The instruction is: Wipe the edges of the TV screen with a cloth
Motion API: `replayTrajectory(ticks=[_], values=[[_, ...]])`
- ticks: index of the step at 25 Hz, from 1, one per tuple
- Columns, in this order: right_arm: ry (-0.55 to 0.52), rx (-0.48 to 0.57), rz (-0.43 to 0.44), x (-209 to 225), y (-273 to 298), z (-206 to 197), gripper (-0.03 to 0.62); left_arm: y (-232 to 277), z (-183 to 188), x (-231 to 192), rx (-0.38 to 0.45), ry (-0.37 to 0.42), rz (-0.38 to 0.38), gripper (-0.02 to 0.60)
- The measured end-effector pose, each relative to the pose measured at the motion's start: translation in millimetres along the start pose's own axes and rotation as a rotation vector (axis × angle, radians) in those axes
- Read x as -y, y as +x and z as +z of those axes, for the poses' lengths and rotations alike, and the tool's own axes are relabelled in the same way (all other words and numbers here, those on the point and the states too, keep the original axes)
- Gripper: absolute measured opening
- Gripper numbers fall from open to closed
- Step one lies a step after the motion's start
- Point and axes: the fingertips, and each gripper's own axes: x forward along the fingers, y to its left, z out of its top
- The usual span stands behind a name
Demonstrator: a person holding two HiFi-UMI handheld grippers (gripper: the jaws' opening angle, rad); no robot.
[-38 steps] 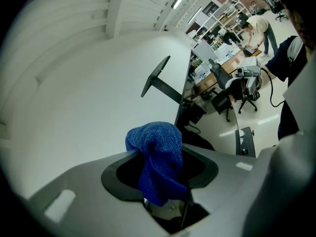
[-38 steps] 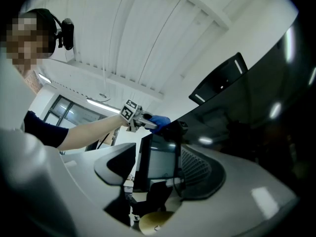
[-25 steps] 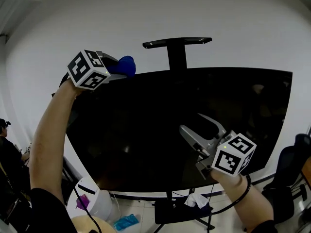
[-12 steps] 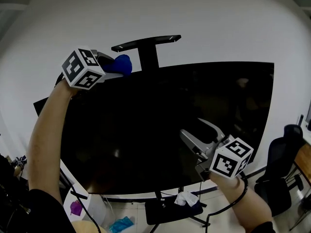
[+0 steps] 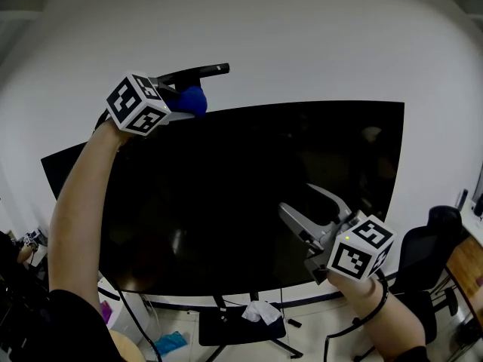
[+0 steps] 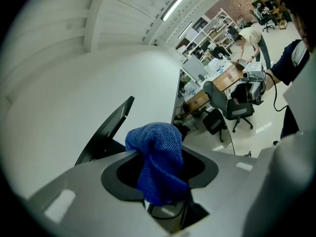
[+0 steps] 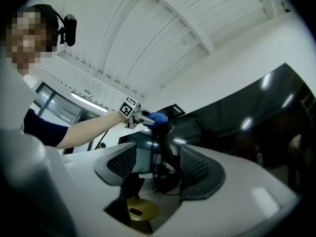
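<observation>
While the blue cloth (image 6: pixel 159 164) is clamped between the jaws of the left tool (image 5: pixel 186 108), it sits at the top edge of the TV screen (image 5: pixel 249 194), toward the left part of that edge. A bunch of the cloth sticks out past the jaw tips. Just above it, a dark bar (image 5: pixel 192 72) of the TV stand shows against the white wall (image 5: pixel 317 44). The right tool (image 5: pixel 296 196) is held in front of the lower right part of the dark screen, its jaws apart and nothing between them. An office chair (image 5: pixel 423 255) stands right of the TV.
</observation>
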Motion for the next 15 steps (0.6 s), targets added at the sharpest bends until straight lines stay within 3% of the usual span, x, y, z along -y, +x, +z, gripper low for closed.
replayTrajectory(ticks=[9,15], values=[[-0.017,-0.035,0.006,50.8,-59.6,17.2,0.288,44.3,62.8,17.1,0.01,-0.019,0.005,0.176],[-0.025,-0.03,-0.059,83.1,-69.1,12.9,0.287,63.9,91.2,28.6,0.042,0.054,-0.022,0.176]])
